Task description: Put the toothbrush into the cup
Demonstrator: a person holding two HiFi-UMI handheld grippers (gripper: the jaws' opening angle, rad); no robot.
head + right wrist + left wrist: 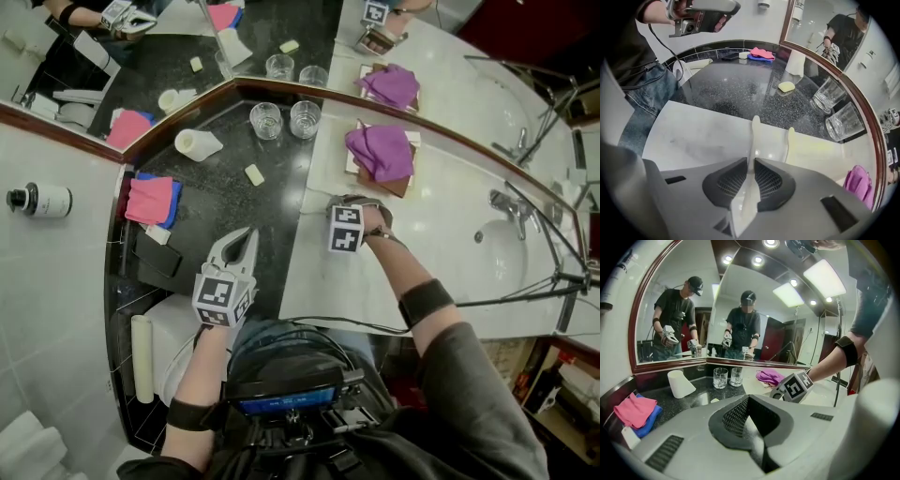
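- The right gripper [752,161] points steeply down at the white marble part of the counter [412,272]. Its jaws pinch the pale toothbrush [753,140] by the handle.
- The toothbrush's head end sticks out past the jaw tips, close over the marble. It is in no container.
- A second pale stick-like shape [789,140] lies just beside the toothbrush. I cannot tell whether it is another brush or a reflection in the glossy stone.
- The left gripper [248,234] hangs over the black speckled part of the counter [220,202], its jaws pressed together with nothing between them.
- The white cup [197,142] is on the black counter near the mirror corner, well apart from the toothbrush. Its narrower closed end seems to be up and its wide end on the stone, so its inside is not visible.
- Two clear glass tumblers [266,119] [305,118] stand upright side by side by the mirror. Both look empty.
- A small pale soap bar [253,173] lies on the black stone between the cup and the left gripper.
- A pink cloth [150,199] lies on a blue one [174,204] at the counter's left edge.
- A purple cloth [379,150] is bunched on a small tray [412,141] on the marble.
- The sink [511,262] at the right holds nothing visible, with its tap [511,208] behind it.
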